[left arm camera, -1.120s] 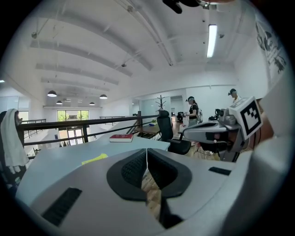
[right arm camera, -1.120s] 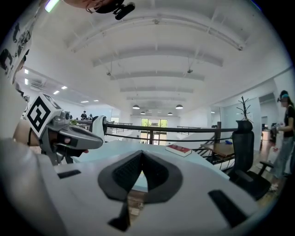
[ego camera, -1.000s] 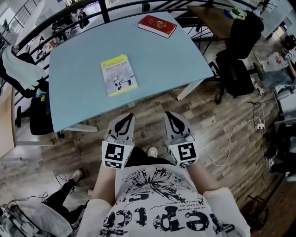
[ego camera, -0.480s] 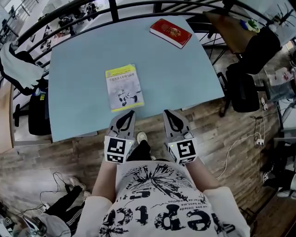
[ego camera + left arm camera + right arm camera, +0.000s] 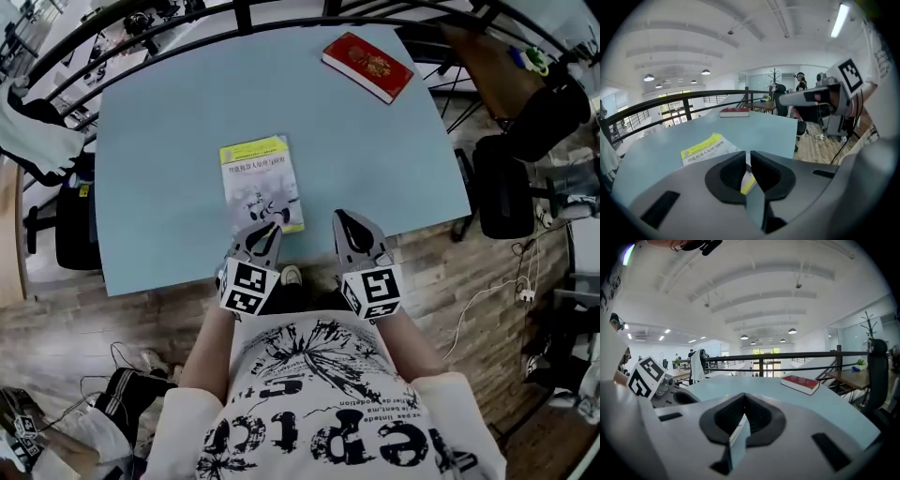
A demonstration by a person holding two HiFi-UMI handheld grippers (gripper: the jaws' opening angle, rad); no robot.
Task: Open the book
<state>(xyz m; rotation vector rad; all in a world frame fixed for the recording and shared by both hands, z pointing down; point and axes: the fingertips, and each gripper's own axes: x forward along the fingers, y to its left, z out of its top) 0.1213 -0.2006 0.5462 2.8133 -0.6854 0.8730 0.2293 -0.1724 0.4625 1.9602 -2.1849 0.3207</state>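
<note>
A thin book (image 5: 261,183) with a yellow-and-white cover lies shut on the light blue table (image 5: 169,131), near its front edge. My left gripper (image 5: 265,229) is shut and empty, its tips over the book's near end; whether they touch it I cannot tell. In the left gripper view the book (image 5: 707,147) lies just beyond the closed jaws of the left gripper (image 5: 747,155). My right gripper (image 5: 345,221) is shut and empty at the table's front edge, right of the book. In the right gripper view the right gripper (image 5: 743,401) points across the table.
A thick red book (image 5: 367,66) lies at the table's far right corner, also seen as the red book (image 5: 800,383). A black railing (image 5: 187,19) curves behind the table. Black chairs (image 5: 506,192) stand to the right, another chair (image 5: 70,225) to the left. Cables (image 5: 487,295) lie on the wood floor.
Both grippers have moved forward and down from over the floor to the table's front edge. The left one's tips now reach over the yellow book's near end.
</note>
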